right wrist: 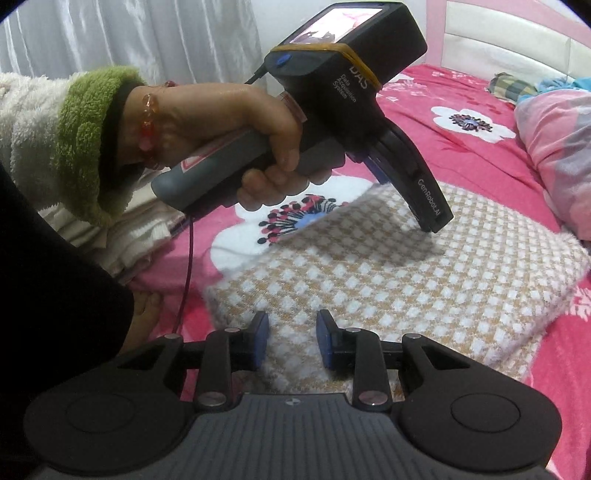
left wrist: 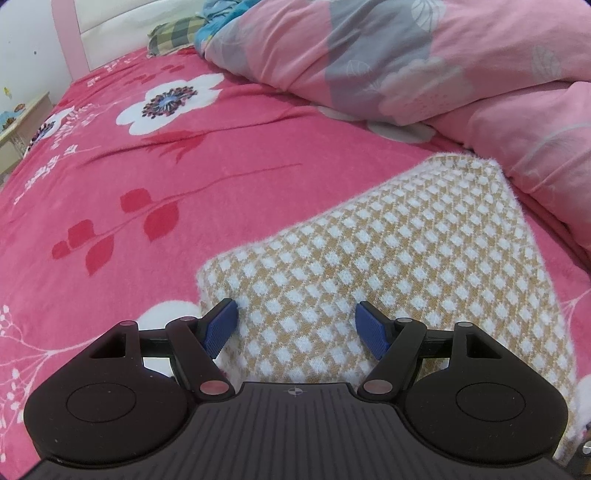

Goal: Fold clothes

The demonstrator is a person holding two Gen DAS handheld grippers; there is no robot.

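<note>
A folded knit garment [left wrist: 406,258], tan with white diamonds, lies flat on the pink flowered bedspread [left wrist: 147,184]. My left gripper [left wrist: 295,326] is open wide, its blue pads [left wrist: 221,328] resting on the garment's near left corner. In the right wrist view the garment [right wrist: 406,280] fills the middle. A hand [right wrist: 221,122] holds the left gripper [right wrist: 432,225] tip-down on the garment's far part. My right gripper [right wrist: 293,339] hovers at the garment's near edge with a narrow gap between its pads. The fabric seen through that gap looks flat, not pinched.
A bunched pink and grey duvet [left wrist: 406,55] lies along the garment's far side, seen again at the right [right wrist: 561,147]. A pile of pale folded cloth [right wrist: 140,236] sits at the bed's left. A dark-clothed leg [right wrist: 55,277] and a foot [right wrist: 144,310] are close by. The headboard [left wrist: 110,22] stands behind.
</note>
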